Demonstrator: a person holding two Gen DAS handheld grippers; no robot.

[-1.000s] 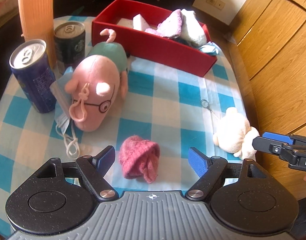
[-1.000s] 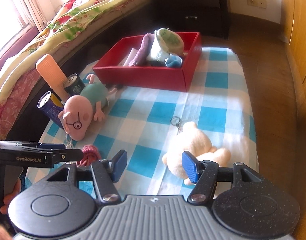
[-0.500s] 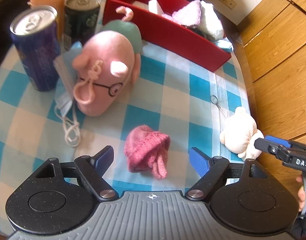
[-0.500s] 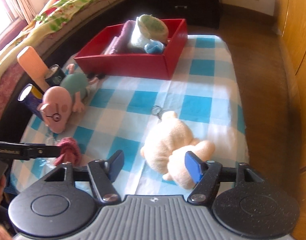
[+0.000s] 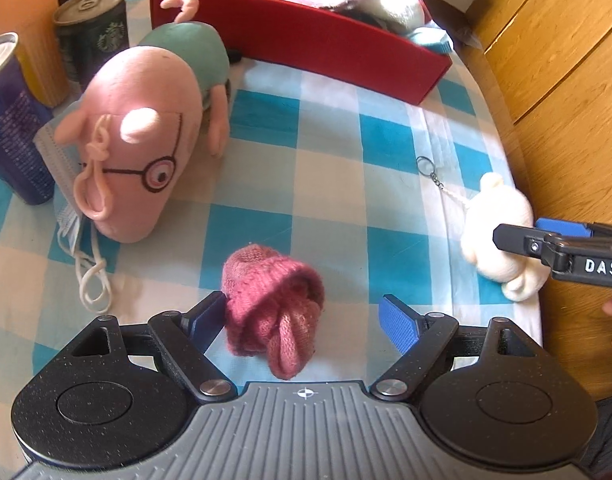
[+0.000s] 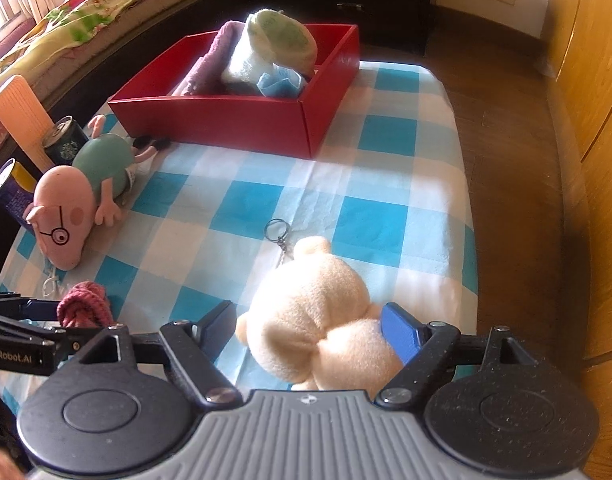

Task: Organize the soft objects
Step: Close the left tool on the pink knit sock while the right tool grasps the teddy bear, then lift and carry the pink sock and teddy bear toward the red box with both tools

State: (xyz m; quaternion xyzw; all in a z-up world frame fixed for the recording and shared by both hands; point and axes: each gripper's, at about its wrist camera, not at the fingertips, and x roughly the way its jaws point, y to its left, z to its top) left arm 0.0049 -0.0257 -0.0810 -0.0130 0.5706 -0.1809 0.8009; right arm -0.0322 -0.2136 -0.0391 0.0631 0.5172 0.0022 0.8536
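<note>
Checked tablecloth (image 6: 385, 136) holds a red box (image 6: 242, 120) already part-filled, while the wide-open left gripper (image 5: 302, 320) straddles a pink sock (image 5: 272, 308), the opening right gripper (image 6: 309, 330) brackets a cream bear (image 6: 317, 316), and the pig toy (image 5: 142, 152) waits.

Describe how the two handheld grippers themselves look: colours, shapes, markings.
Both match: left gripper and right gripper have a ribbed grey body, two speckled black round housings, black linkage arms with silver pivot bolts, and blue finger pads. Side-on, white lettering shows: "DAS" on the right, "enRobot.AI" on the left.
</note>
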